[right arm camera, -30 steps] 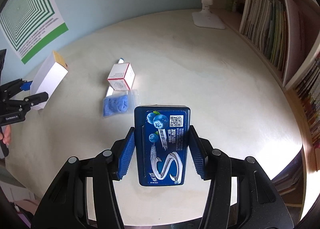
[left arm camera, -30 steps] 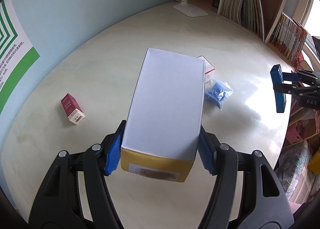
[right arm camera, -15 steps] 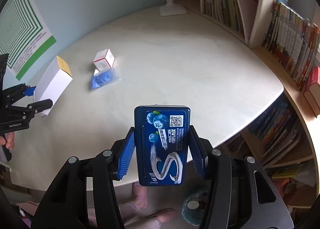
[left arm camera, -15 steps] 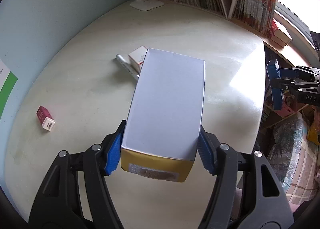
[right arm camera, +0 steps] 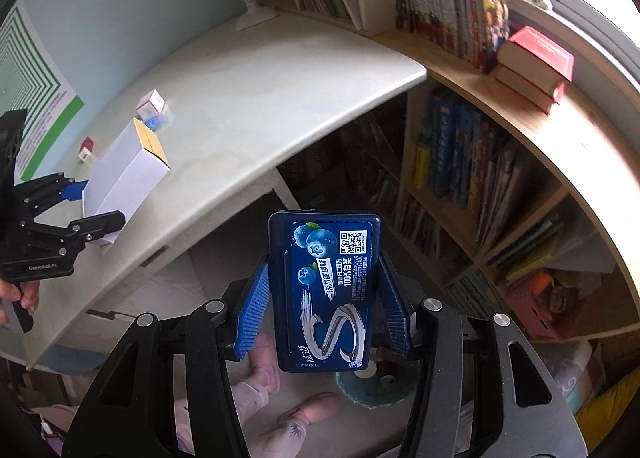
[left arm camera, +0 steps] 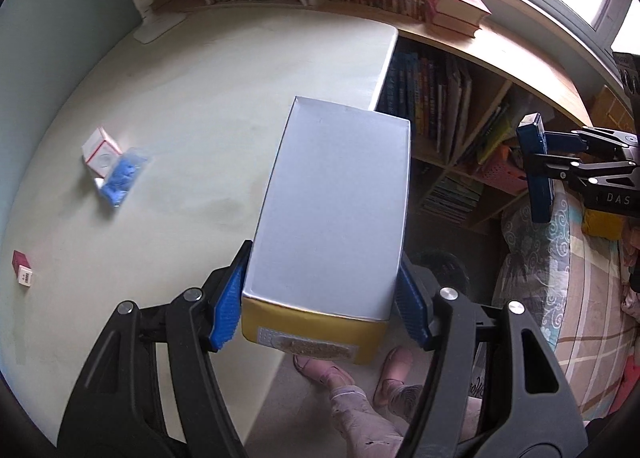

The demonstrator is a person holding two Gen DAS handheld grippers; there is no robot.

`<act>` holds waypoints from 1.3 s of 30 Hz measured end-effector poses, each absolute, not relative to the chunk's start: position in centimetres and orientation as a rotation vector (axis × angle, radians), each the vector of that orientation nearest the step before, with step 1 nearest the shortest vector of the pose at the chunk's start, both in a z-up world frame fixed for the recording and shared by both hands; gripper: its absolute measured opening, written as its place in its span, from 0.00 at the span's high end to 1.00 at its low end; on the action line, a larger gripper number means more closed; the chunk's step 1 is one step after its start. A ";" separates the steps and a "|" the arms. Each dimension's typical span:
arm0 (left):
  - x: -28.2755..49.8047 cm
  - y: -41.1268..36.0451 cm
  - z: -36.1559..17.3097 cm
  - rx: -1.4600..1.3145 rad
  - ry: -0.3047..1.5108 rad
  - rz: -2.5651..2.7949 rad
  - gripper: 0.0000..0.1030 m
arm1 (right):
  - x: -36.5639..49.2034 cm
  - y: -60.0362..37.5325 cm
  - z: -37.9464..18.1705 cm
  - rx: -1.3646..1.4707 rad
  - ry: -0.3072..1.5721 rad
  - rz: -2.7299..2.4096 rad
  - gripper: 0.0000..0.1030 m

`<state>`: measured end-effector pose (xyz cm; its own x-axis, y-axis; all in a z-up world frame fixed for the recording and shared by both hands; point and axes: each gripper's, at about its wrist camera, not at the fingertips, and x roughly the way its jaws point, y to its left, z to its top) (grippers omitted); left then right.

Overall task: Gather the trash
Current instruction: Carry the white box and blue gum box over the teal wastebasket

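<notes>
Left wrist view: the left gripper [left arm camera: 322, 308] pinches a white box [left arm camera: 332, 214] with a yellow end between its blue jaws. The box sticks out past the edge of the surface [left arm camera: 180, 106]. Far off to the left of the jaws lie a small white carton [left arm camera: 100, 149], a blue wrapper [left arm camera: 122, 178] touching it, and a little red box [left arm camera: 22, 267].

Right wrist view: the right gripper [right arm camera: 324, 312] pinches a dark blue tin [right arm camera: 325, 294] between its jaws, out over the floor [right arm camera: 224, 274], away from the surface.
</notes>
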<state>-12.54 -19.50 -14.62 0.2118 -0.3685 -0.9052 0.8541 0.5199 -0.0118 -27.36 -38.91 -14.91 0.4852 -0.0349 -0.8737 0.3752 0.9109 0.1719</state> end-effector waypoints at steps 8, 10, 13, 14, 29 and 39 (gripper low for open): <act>-19.8 -25.1 -17.2 0.685 1.065 -1.041 0.40 | -35.4 -41.0 -17.5 0.470 1.052 -0.352 0.49; -21.5 -26.2 -17.9 0.721 1.067 -1.070 0.40 | -37.1 -41.3 -18.3 0.502 1.054 -0.373 0.49; -23.6 -27.7 -19.0 0.774 1.072 -1.108 0.40 | -39.3 -41.5 -19.4 0.539 1.060 -0.399 0.49; -24.2 -28.1 -19.4 0.790 1.073 -1.117 0.39 | -40.0 -41.6 -19.9 0.552 1.063 -0.407 0.49; -29.6 -31.9 -26.8 0.972 1.123 -1.210 0.40 | -46.6 -41.8 -27.9 0.745 1.095 -0.484 0.49; -31.7 -33.9 -35.8 1.023 1.245 -1.207 0.40 | -47.6 -41.6 -36.5 0.877 1.131 -0.495 0.49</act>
<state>-31.70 -33.89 -35.78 -0.0597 -0.0929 -0.9939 0.9904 0.1184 -0.0706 -47.64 -41.64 -36.51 0.3727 0.0819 -0.9243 0.7344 0.5828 0.3477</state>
